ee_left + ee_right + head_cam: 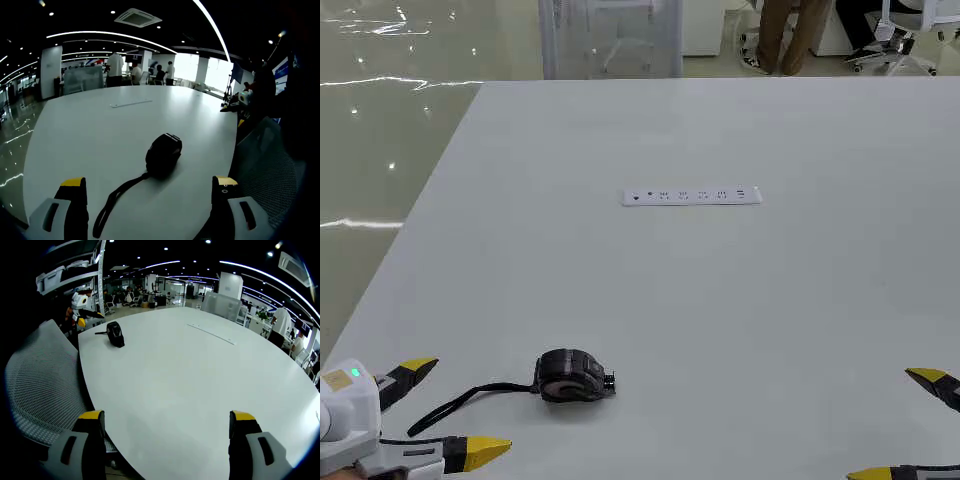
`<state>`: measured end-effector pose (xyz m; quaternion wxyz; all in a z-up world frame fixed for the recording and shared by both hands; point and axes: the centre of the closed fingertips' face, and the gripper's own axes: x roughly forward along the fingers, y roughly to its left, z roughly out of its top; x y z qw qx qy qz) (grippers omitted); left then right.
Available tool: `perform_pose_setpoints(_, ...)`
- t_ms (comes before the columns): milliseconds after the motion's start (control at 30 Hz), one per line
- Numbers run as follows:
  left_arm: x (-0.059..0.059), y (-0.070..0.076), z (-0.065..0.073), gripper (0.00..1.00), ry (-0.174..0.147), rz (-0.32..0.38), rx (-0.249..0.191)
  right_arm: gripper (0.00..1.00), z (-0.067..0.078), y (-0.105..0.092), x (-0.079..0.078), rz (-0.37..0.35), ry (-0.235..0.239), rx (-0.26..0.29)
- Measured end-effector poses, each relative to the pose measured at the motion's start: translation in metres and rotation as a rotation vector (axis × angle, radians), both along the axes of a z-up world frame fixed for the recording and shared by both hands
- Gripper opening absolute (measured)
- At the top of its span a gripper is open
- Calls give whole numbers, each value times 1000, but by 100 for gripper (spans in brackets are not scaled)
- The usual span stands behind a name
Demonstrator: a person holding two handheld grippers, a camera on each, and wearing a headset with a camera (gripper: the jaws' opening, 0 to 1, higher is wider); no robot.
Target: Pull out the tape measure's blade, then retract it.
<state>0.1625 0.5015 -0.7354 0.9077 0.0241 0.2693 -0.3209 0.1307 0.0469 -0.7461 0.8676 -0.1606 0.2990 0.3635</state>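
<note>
**Tape measure waits between two spread claws, blade not yet drawn**

The black, round-cased tape measure lies on the white tabletop at the lower left of the head view. Its black wrist strap trails toward the left gripper. That gripper's yellow-tipped jaws are spread wide and empty, lined up on the case, probably to pin the body. The right gripper, at lower right, is equally spread and empty, well apart from the case. The blade end seems to face it, so it likely takes the pull. A flat white power strip lies mid-frame.
</note>
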Motion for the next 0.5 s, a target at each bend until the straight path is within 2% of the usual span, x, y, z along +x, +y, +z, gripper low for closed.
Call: perform_pose_setpoints(500, -3, 2, -3, 100, 7, 6, -4, 100, -1, -1, 1, 10, 0, -1)
